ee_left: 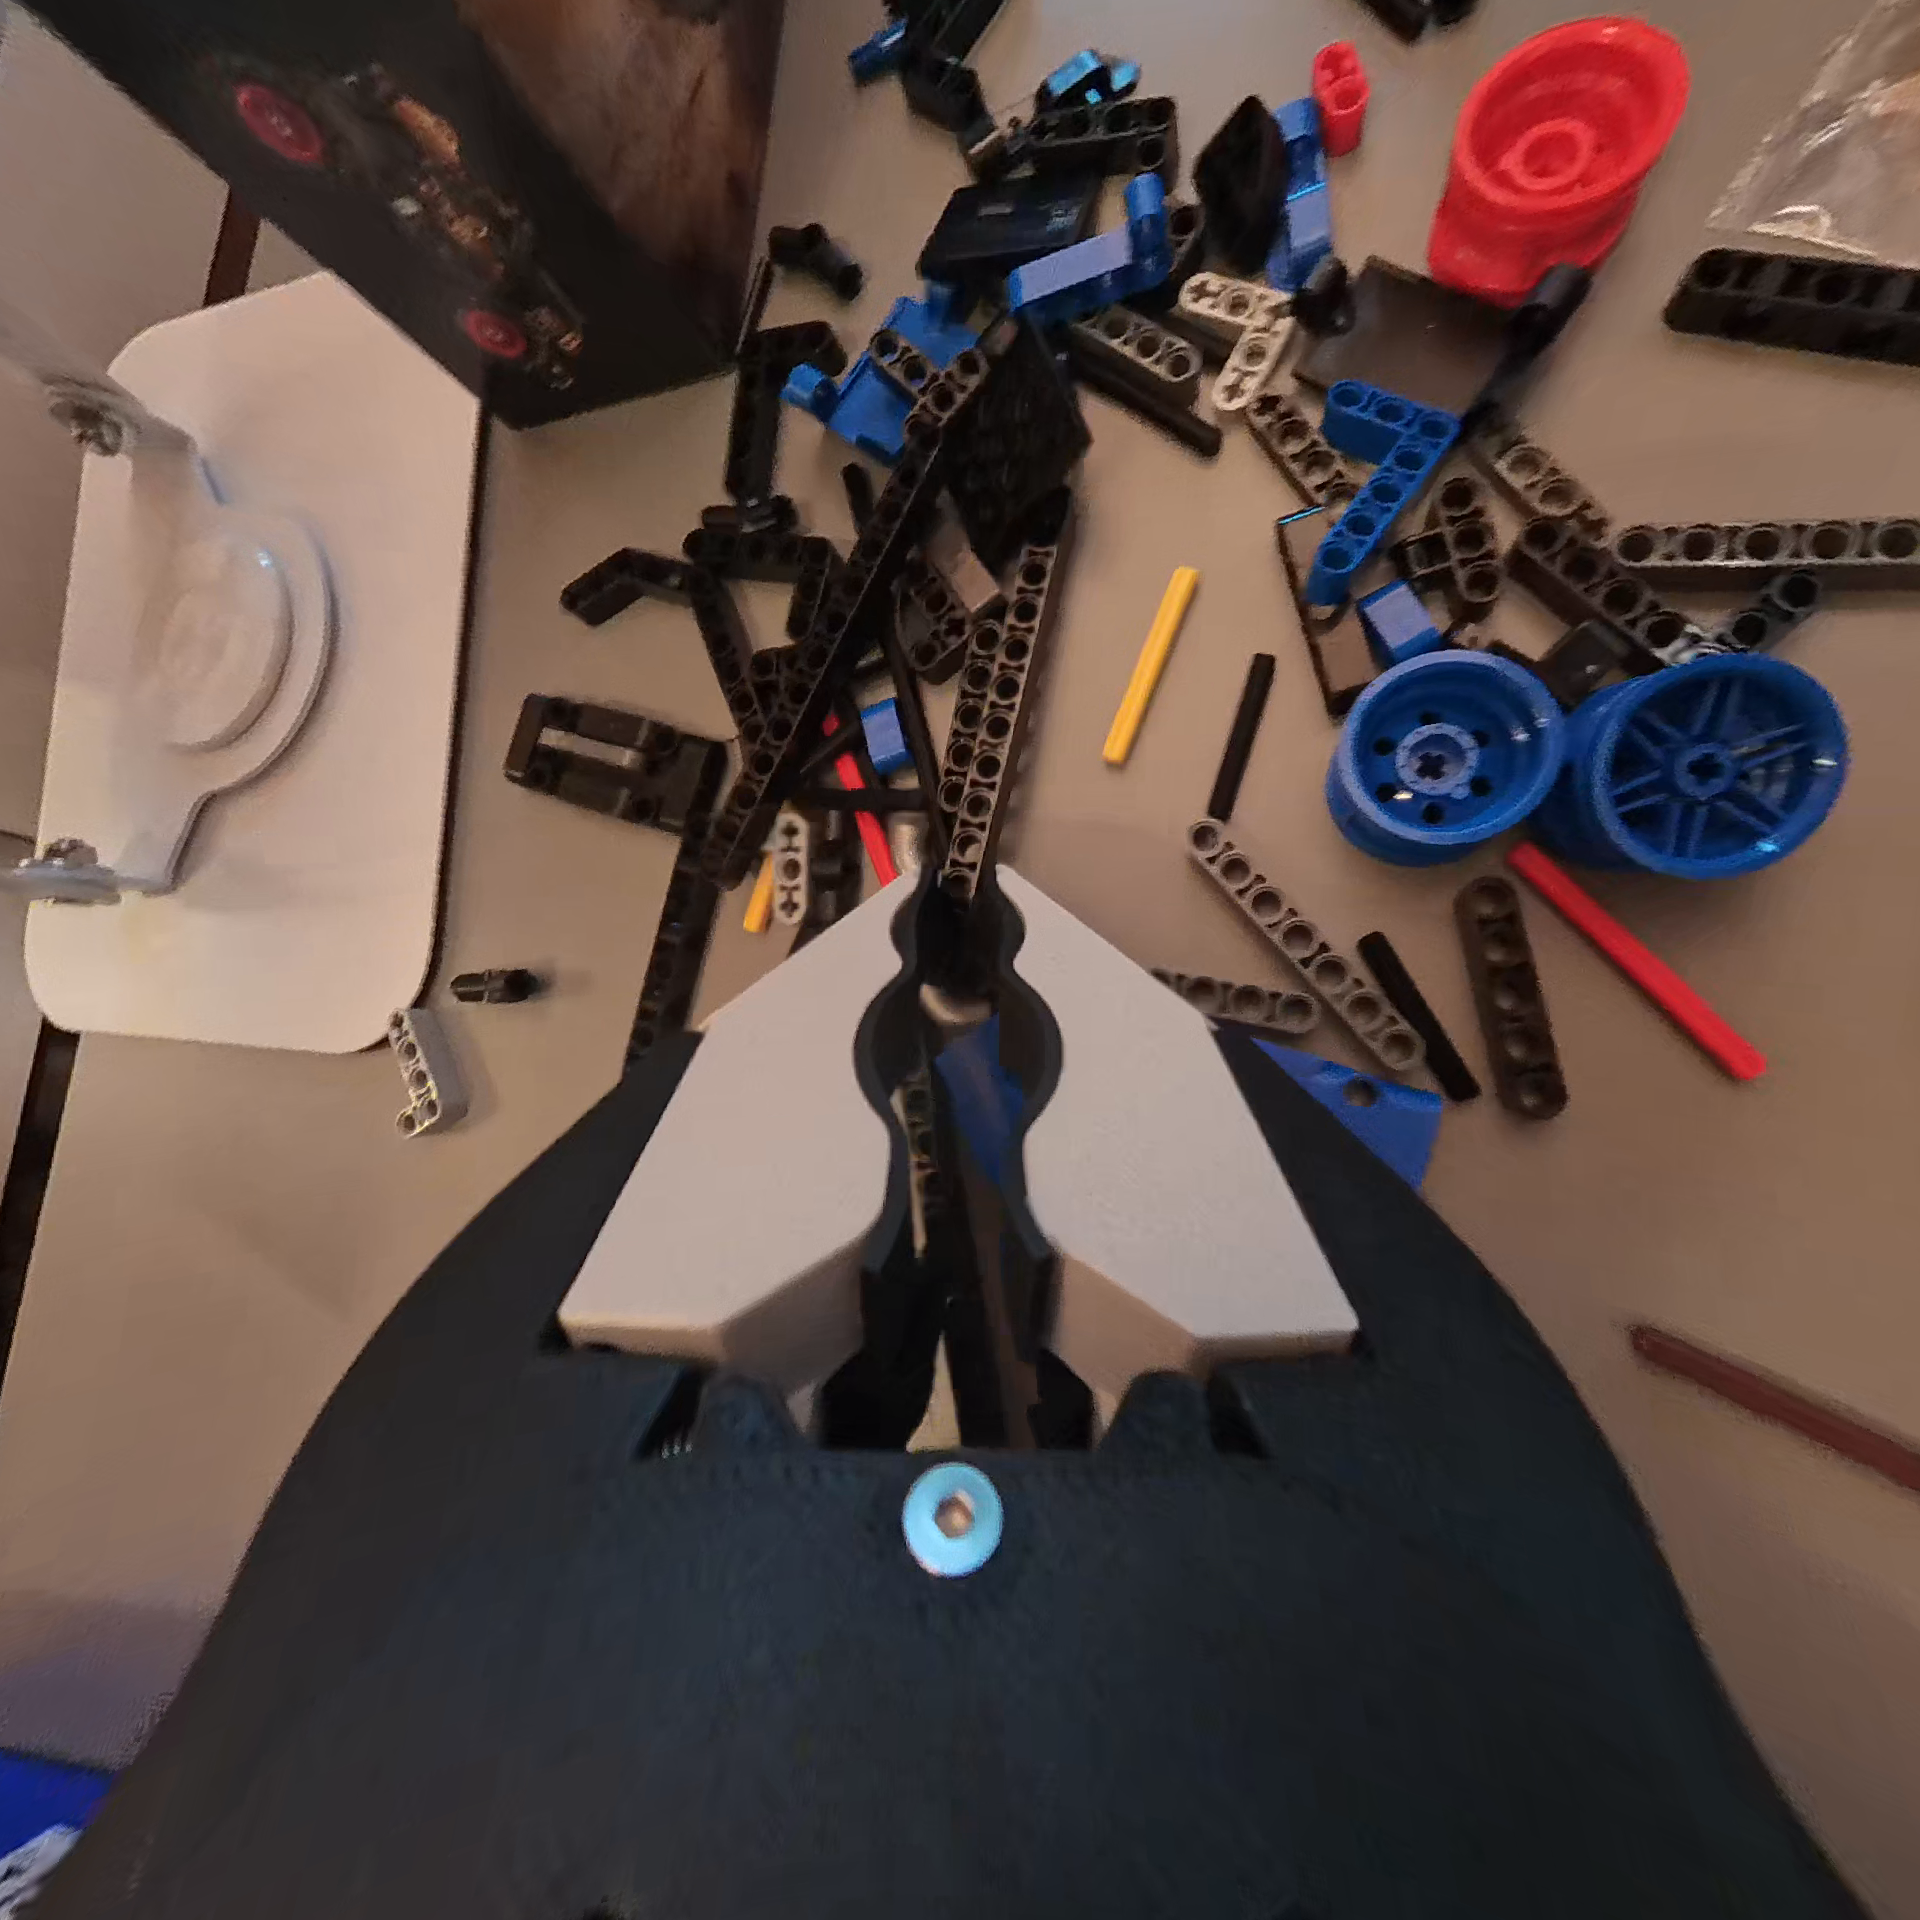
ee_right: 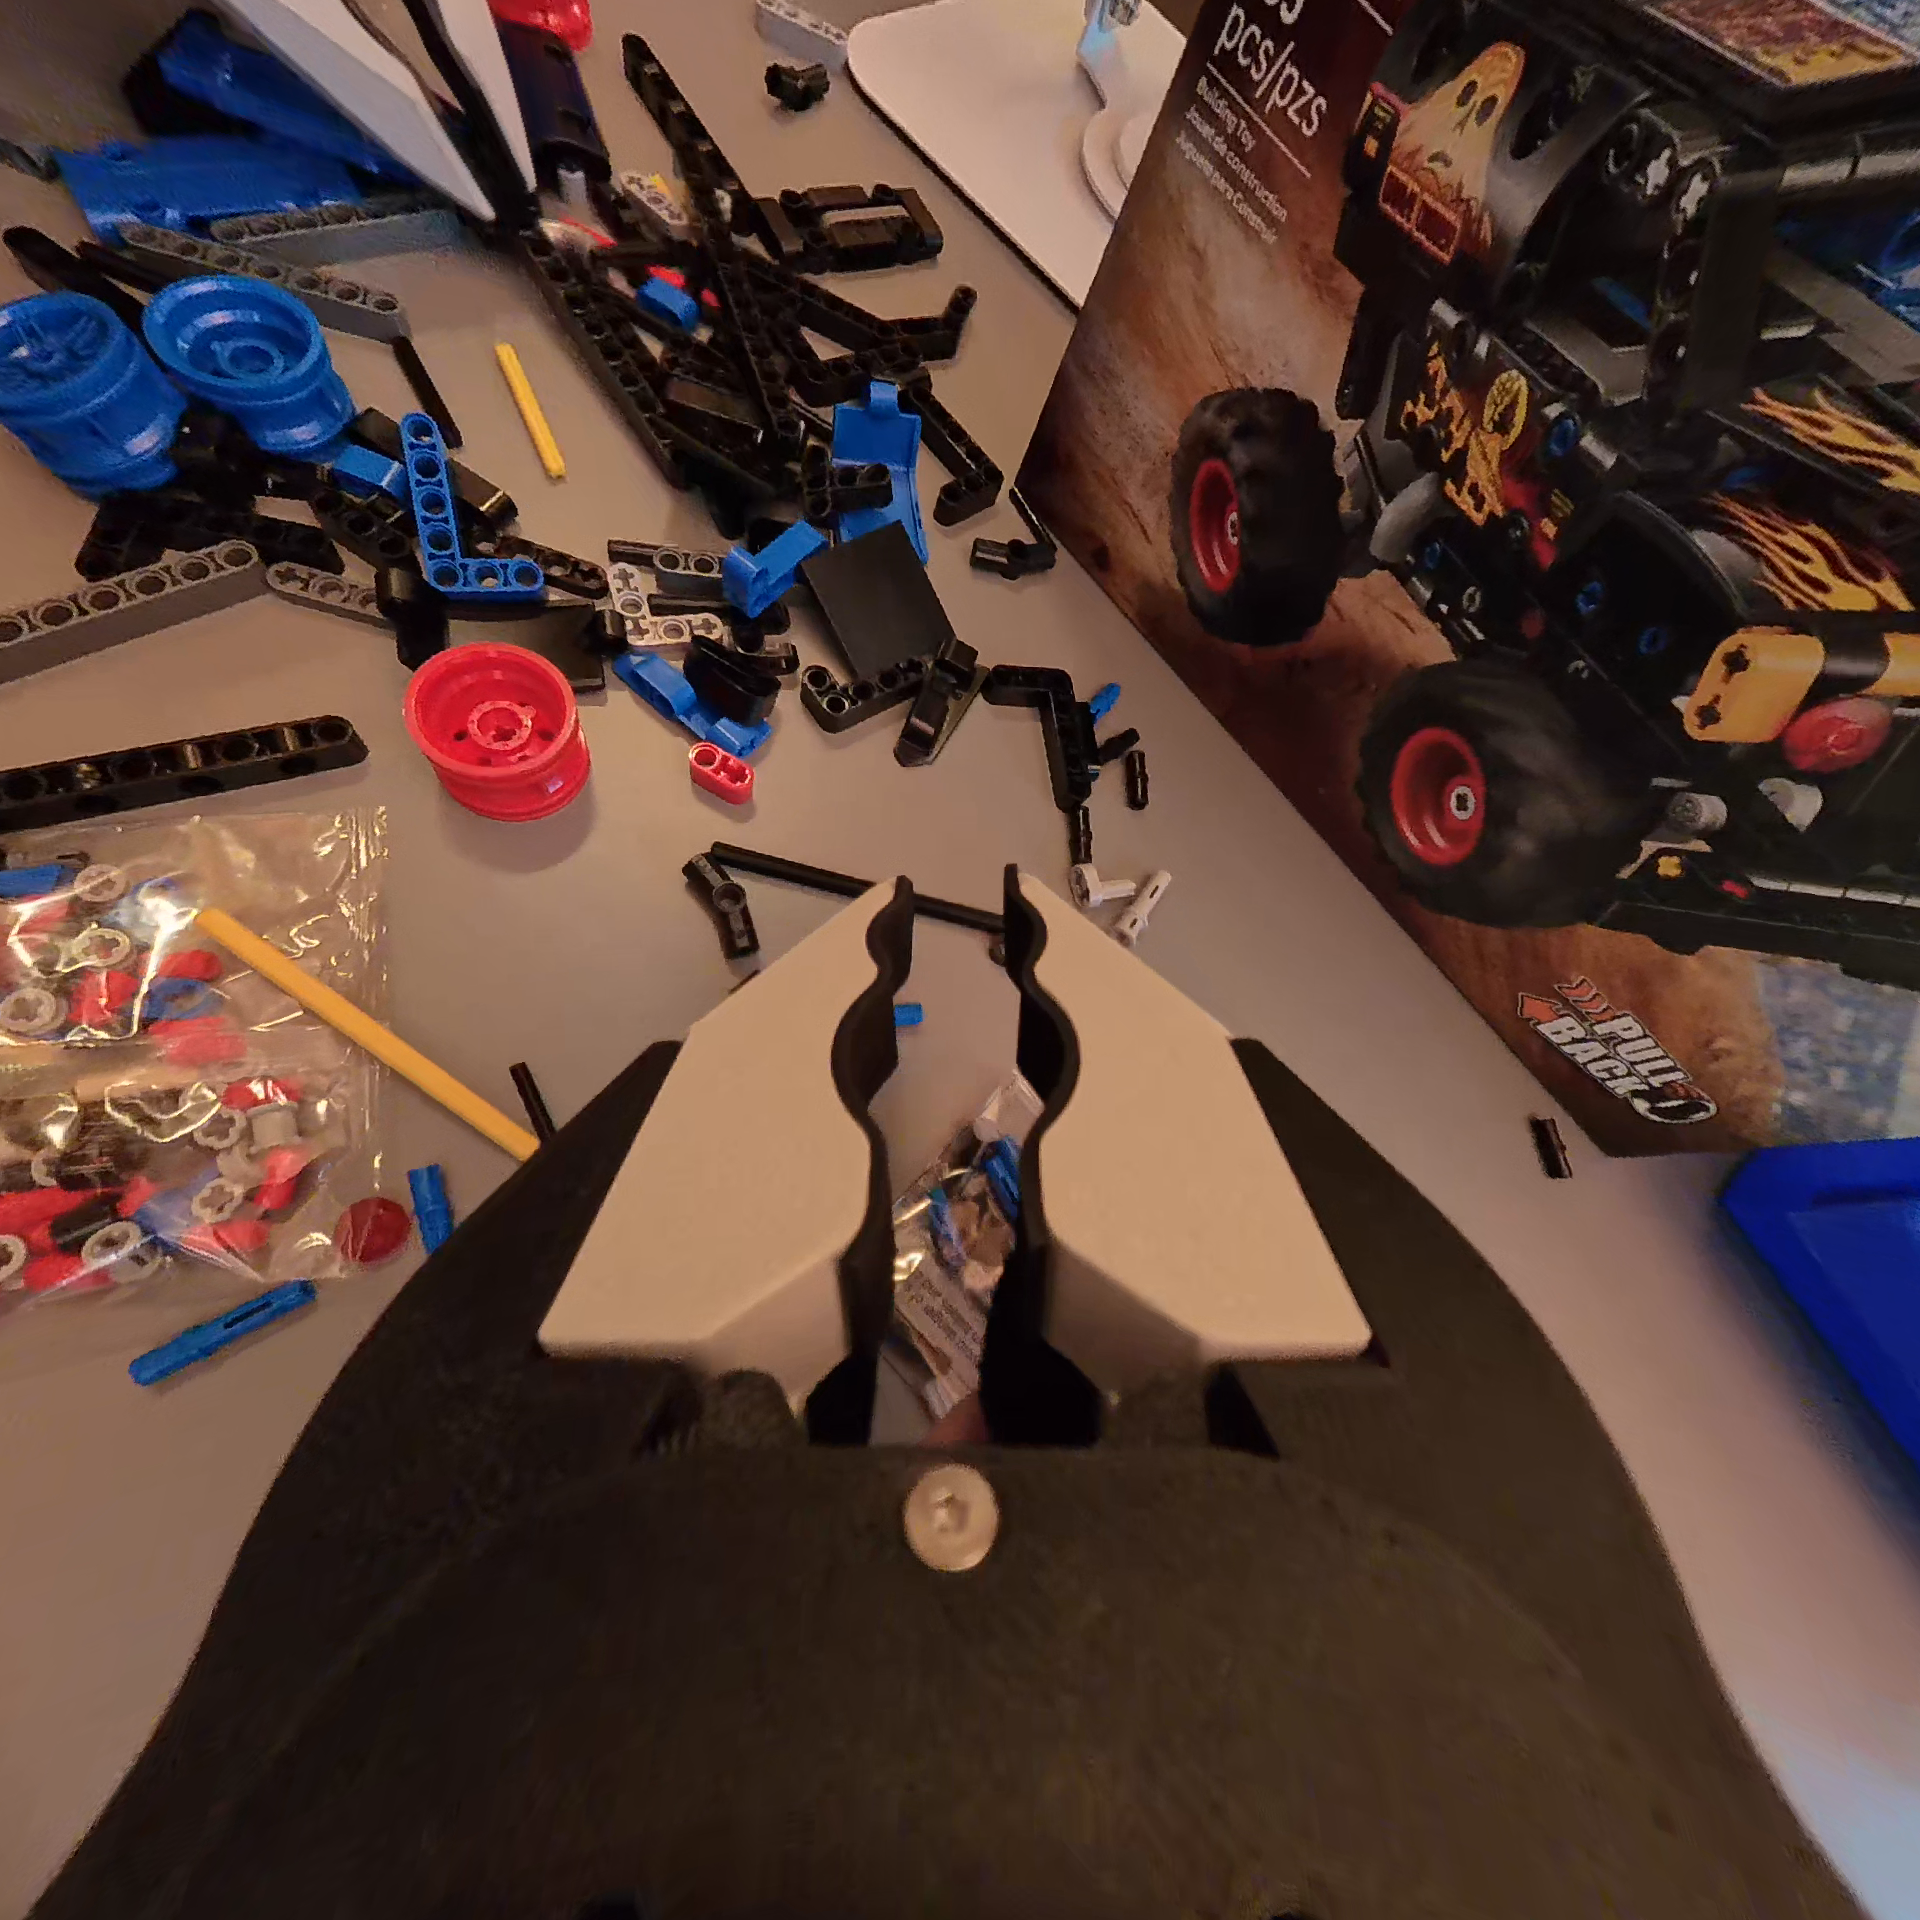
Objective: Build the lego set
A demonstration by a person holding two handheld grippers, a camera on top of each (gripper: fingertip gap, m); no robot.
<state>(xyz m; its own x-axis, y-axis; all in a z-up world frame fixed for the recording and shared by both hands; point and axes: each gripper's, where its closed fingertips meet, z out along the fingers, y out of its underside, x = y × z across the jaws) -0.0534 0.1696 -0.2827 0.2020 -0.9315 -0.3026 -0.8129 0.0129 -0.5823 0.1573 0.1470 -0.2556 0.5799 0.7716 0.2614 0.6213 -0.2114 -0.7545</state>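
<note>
Left gripper (ee_left: pixel 951 914) clamps a black beam (ee_left: pixel 987 717) at frame centre; right gripper (ee_right: pixel 956 904) hangs released. Lift the beam slowly, clear of the pile.

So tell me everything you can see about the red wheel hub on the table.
The red wheel hub is a glossy plastic rim with no tyre, its barrel ribbed, its recessed face showing a central hub ringed by small holes. It rests tilted on the grey table, face up toward the camera. A small red connector lies just beside it, a black beam on its other side, dark pieces right behind. No gripper touches it.
</note>
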